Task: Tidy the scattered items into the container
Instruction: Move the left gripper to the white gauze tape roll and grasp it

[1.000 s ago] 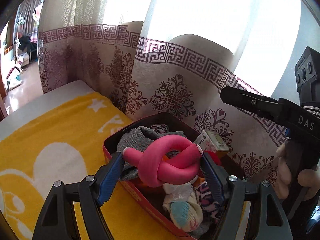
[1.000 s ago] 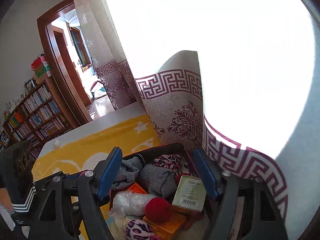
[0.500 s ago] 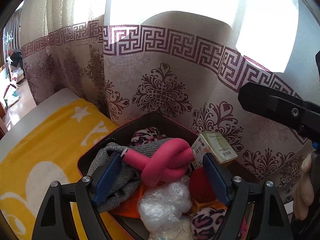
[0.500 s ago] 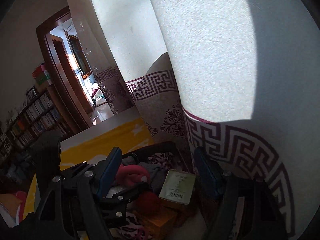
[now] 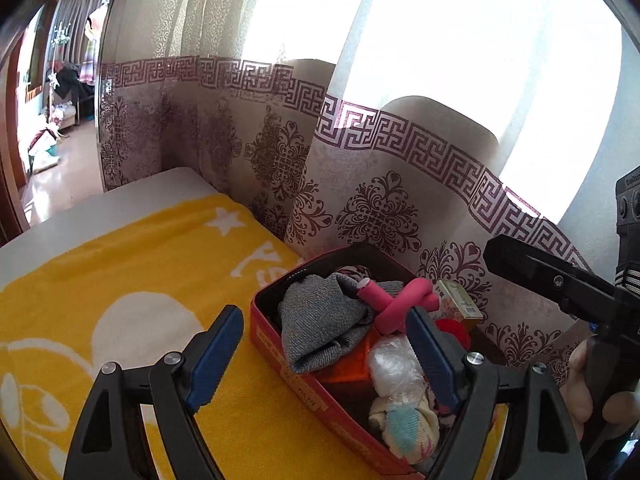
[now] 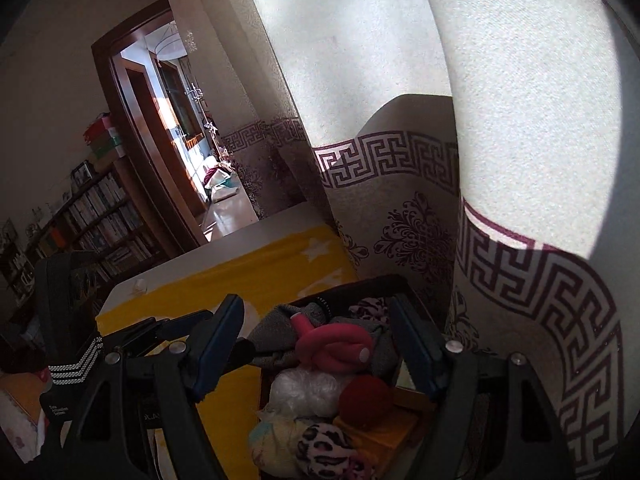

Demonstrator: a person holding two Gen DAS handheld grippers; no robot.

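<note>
Left hand-held gripper (image 5: 326, 354) jaws opened, pink foam roller (image 5: 394, 304) released into box (image 5: 304, 376)

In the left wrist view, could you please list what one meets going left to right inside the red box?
Grey knitted cloth → pink foam roller → small carton.

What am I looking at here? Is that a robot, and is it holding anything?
No robot: a person holds a hand tool in each hand, each with a two-fingered claw and a camera looking out along the fingers. One picture comes from the left claw, the other from the right claw. Both look down at a red box on a yellow blanket, beside a patterned curtain. The box holds a knotted pink tube, a grey sock, a red ball and other small things. The left claw has just been opening, with nothing between its fingers. Both claws are open and empty; the tube lies in the box.
</note>
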